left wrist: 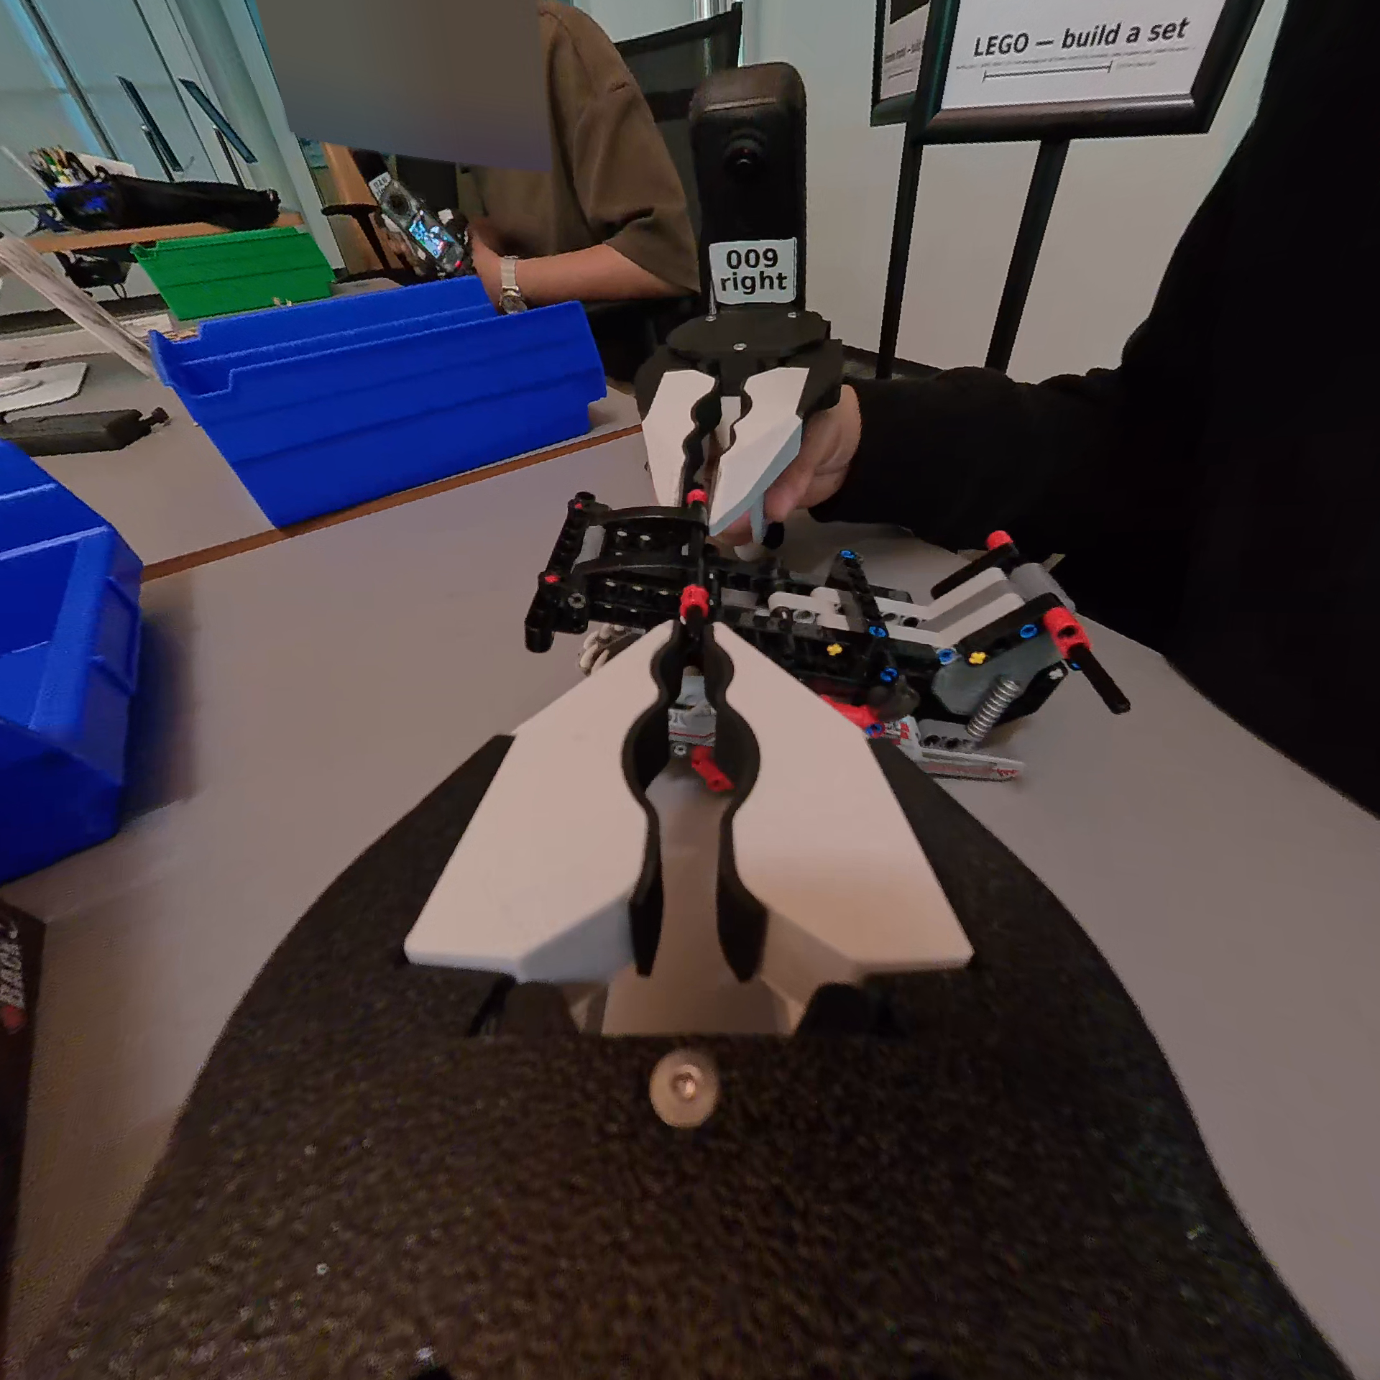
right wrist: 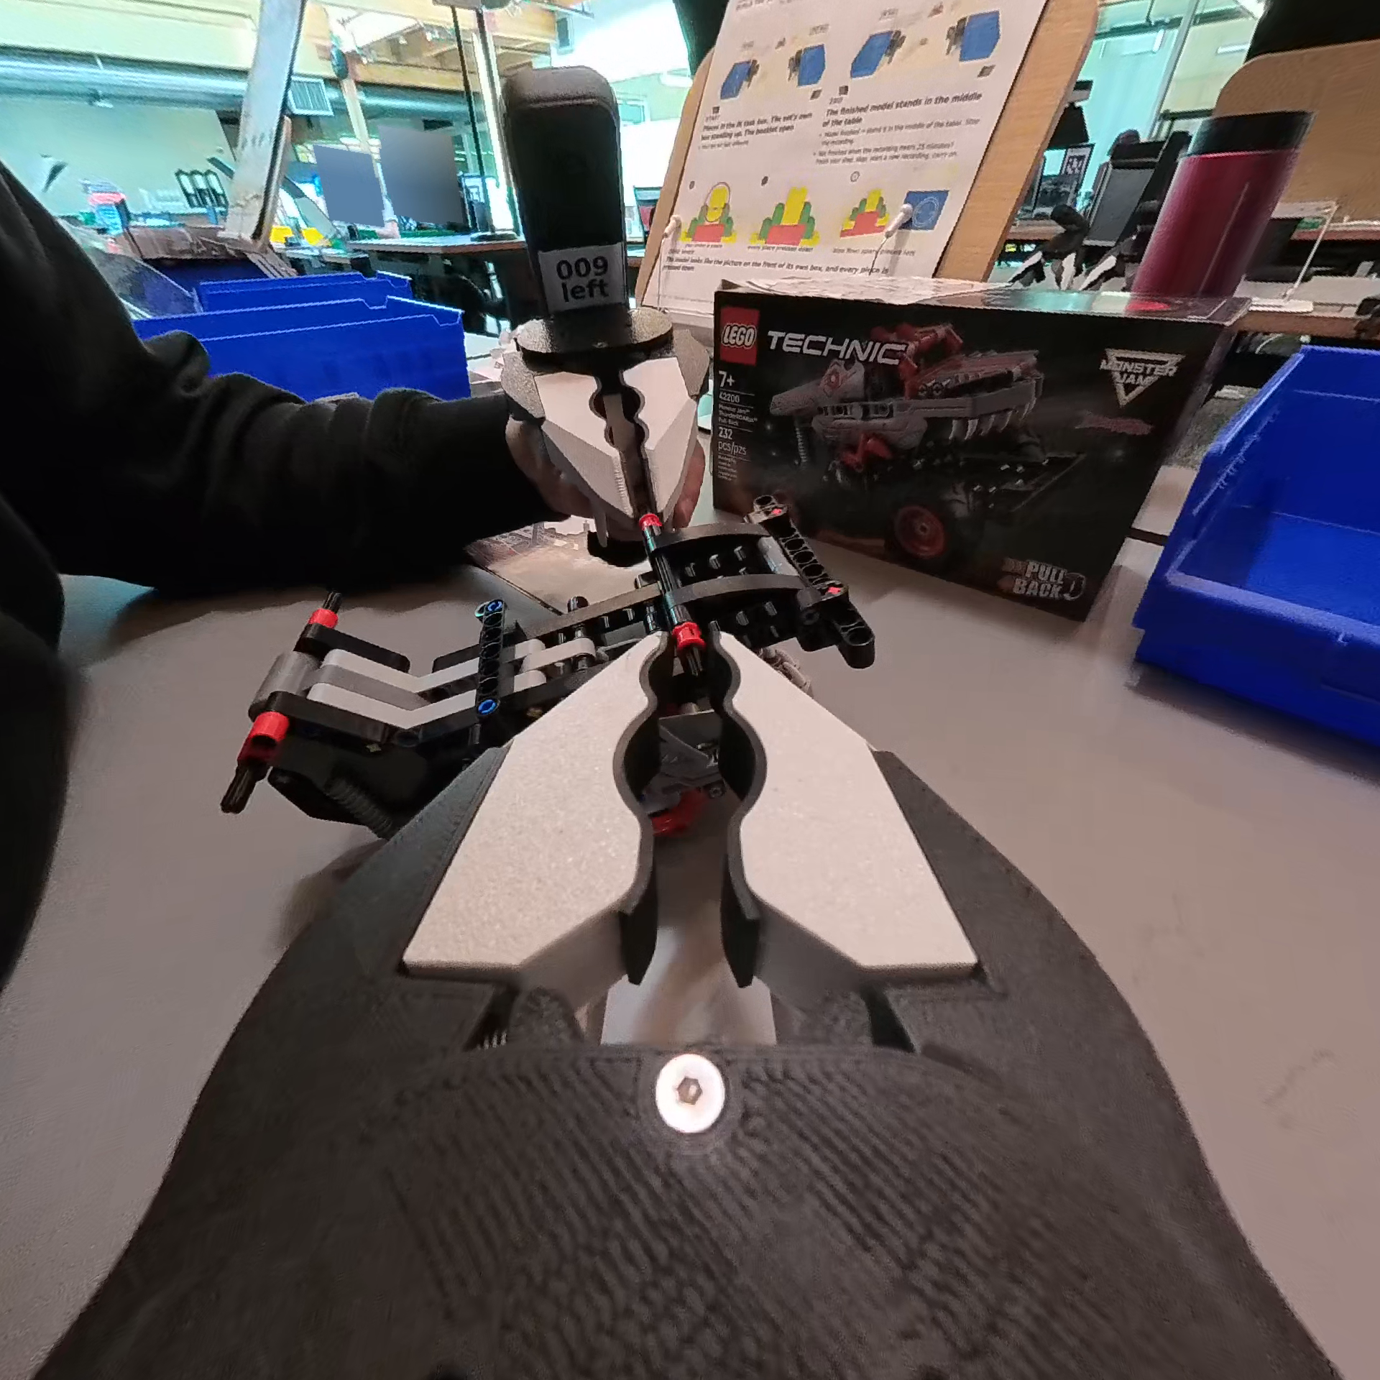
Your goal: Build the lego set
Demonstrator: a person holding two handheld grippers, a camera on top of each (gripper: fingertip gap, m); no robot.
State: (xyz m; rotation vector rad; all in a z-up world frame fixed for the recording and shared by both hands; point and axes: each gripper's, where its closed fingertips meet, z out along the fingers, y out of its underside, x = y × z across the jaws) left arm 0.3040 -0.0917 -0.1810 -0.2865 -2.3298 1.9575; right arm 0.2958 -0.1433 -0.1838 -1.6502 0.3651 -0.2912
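Note:
A part-built black Lego Technic chassis with grey beams, red bushes and a spring sits low over the grey table. A black axle with a red bush at each end runs through its front frame. My left gripper is shut on the near end of the axle. My right gripper faces it and is shut on the far end. In the right wrist view the chassis and axle lie between my right gripper and my left gripper.
Blue bins stand to the left, with a green bin and a seated person behind. The set's box, an instruction board, a red tumbler and another blue bin also stand near. Spacing between my two grippers at the tips: around 6 cm.

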